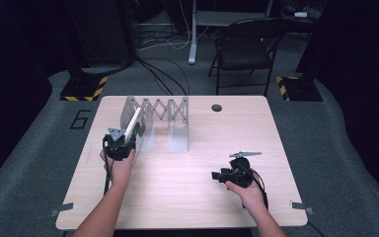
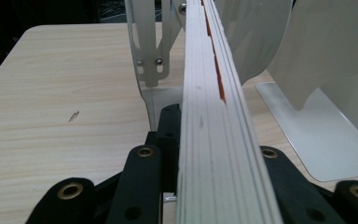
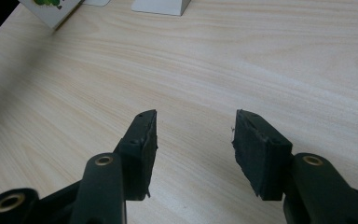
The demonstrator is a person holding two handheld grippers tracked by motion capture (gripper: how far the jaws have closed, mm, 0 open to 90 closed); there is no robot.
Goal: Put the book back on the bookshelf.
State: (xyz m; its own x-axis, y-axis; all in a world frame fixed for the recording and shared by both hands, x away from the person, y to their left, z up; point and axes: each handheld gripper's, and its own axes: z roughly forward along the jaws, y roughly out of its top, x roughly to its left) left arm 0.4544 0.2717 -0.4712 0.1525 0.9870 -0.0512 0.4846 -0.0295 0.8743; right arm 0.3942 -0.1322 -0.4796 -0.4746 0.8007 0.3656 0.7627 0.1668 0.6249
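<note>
Jaws of the left gripper (image 1: 123, 140) clamp a thin white book (image 2: 219, 140) by its lower edge, pages showing as fine stacked lines with a streak of orange; it stands tilted at the left end of the grey expanding rack (image 1: 160, 116), near the tabletop's (image 1: 187, 197) far left corner. Light and fairly stiff, it could still flex or slide between smooth covers, so a hold low near the spine seems best. Rack dividers are smooth sheet metal with riveted scissor links. Right gripper (image 3: 193, 140) rests near the right edge, jaws apart with nothing between them, over pale wood grain
</note>
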